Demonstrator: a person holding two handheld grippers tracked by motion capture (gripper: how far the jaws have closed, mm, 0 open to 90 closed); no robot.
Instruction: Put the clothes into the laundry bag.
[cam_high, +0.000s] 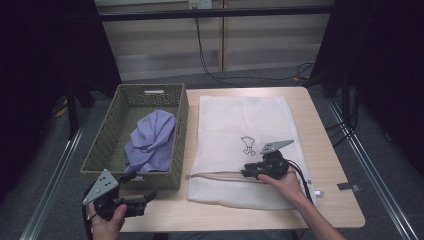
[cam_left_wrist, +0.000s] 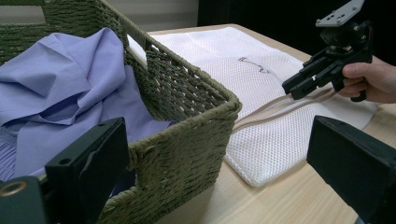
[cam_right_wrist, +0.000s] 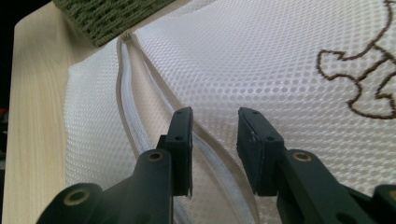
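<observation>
A pale wooden table (cam_high: 330, 165) stands in a dim room with dark curtains at the sides, and a white mesh laundry bag (cam_high: 240, 125) lies flat across its middle. The person's right hand reaches in from the near edge and holds the right gripper (cam_high: 248, 173) low over the near part of the bag, pointing toward the woven green basket (cam_high: 107, 145) beside the bag. Its jaws stand partly apart, straddling the bag's beige zipper band (cam_right_wrist: 140, 79) with nothing pinched between them. A brown embroidered figure (cam_right_wrist: 362, 79) marks the bag; no lettering is readable. The left gripper (cam_high: 142, 197) rests in the left hand by the basket's near corner, jaws wide and empty. A lilac shirt (cam_high: 152, 140) lies crumpled in the basket.
</observation>
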